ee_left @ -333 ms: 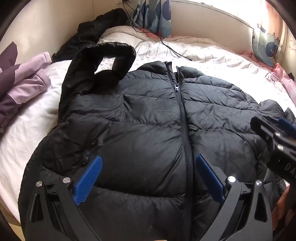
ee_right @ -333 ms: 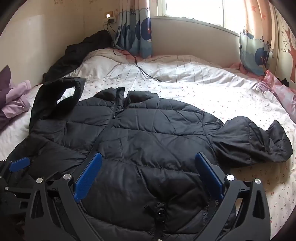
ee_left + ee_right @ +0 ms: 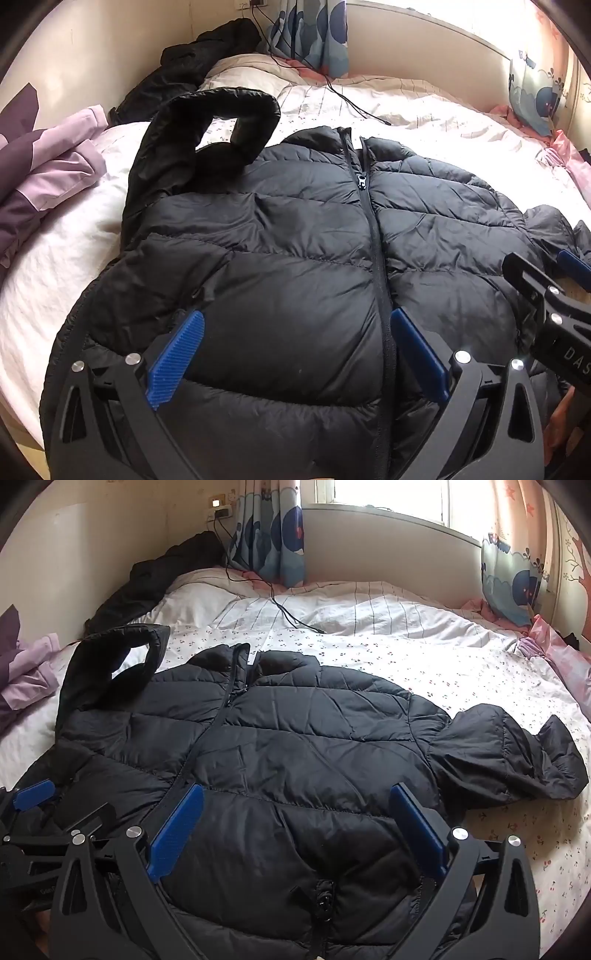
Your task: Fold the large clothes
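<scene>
Two sleeves: the left sleeve (image 3: 110,664) curls up in a loop beside the collar; the right sleeve (image 3: 506,753) lies out flat on the bed (image 3: 369,642), so neither is folded in yet.
Jacket (image 3: 295,240): black, quilted, zipped, spread front-up across the bed, ready for folding.
Left tongs (image 3: 291,354): spread to full width over the hem, left of the zip, holding nothing.
Right tongs (image 3: 295,830): equally wide, angled down at the hem's right half, empty.
Likely reason: each hand is lined up to take its own side.
</scene>
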`<state>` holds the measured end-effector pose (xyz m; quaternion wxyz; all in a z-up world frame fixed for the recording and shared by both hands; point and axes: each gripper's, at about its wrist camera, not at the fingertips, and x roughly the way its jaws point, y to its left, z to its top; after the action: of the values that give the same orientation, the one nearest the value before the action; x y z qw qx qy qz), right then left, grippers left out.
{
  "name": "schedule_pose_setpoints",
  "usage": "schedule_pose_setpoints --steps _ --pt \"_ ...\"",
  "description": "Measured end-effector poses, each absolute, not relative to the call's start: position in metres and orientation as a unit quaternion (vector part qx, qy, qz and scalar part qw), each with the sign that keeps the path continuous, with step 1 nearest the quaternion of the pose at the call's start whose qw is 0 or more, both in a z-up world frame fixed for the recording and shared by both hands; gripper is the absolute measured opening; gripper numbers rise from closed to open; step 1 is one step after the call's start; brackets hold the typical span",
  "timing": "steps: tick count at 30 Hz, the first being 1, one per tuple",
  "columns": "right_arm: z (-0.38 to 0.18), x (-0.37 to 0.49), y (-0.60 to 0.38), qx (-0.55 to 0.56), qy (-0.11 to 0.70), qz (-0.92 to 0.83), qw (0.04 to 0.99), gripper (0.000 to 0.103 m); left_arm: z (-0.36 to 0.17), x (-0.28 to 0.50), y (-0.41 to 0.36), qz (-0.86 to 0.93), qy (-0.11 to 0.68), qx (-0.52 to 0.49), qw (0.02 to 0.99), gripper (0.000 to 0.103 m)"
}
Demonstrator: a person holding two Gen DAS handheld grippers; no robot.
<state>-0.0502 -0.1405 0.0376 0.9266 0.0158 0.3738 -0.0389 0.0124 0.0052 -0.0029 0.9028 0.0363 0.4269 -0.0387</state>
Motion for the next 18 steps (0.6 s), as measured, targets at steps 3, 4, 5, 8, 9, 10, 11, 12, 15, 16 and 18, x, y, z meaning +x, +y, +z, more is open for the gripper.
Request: schedule_pose_setpoints --steps 3,4,5,8,9,10,11,12,15,16,18 --pt "0.039 -0.047 -0.142 0.018 0.372 -0.037 0.927 0.097 -0.002 0.014 0.004 -0.039 0.425 0.037 0.903 0.097" --pt "0.04 -0.052 -0.142 0.012 0.367 -0.038 0.929 0.097 -0.002 0.013 0.001 -0.04 0.424 0.041 0.904 0.097" --pt "0.038 -0.052 -0.143 0.013 0.364 -0.038 0.93 0.097 -0.001 0.013 0.0 -0.04 0.423 0.042 0.904 0.097" --pt "0.041 -0.055 -0.143 0.015 0.354 -0.042 0.934 0.097 0.0 0.014 -0.005 -0.044 0.422 0.046 0.905 0.097" --pt "0.042 -0.056 -0.144 0.016 0.352 -0.043 0.935 0.097 0.0 0.014 -0.007 -0.045 0.421 0.048 0.905 0.097" --pt "0.044 -0.056 -0.143 0.015 0.351 -0.044 0.935 0.097 0.0 0.015 -0.008 -0.047 0.422 0.05 0.904 0.097" --pt "0.045 -0.056 -0.144 0.014 0.351 -0.045 0.935 0.097 0.0 0.015 -0.009 -0.048 0.422 0.052 0.904 0.097" --pt "0.045 -0.057 -0.145 0.015 0.351 -0.044 0.935 0.097 0.0 0.015 -0.011 -0.05 0.422 0.053 0.904 0.097" --pt "0.045 -0.056 -0.146 0.016 0.353 -0.045 0.934 0.097 -0.001 0.015 -0.013 -0.052 0.422 0.054 0.903 0.097" --pt "0.045 -0.056 -0.145 0.015 0.353 -0.045 0.935 0.097 -0.001 0.016 -0.013 -0.053 0.423 0.054 0.903 0.097" --pt "0.045 -0.056 -0.145 0.016 0.352 -0.045 0.935 0.097 -0.001 0.016 -0.014 -0.054 0.423 0.053 0.903 0.097"
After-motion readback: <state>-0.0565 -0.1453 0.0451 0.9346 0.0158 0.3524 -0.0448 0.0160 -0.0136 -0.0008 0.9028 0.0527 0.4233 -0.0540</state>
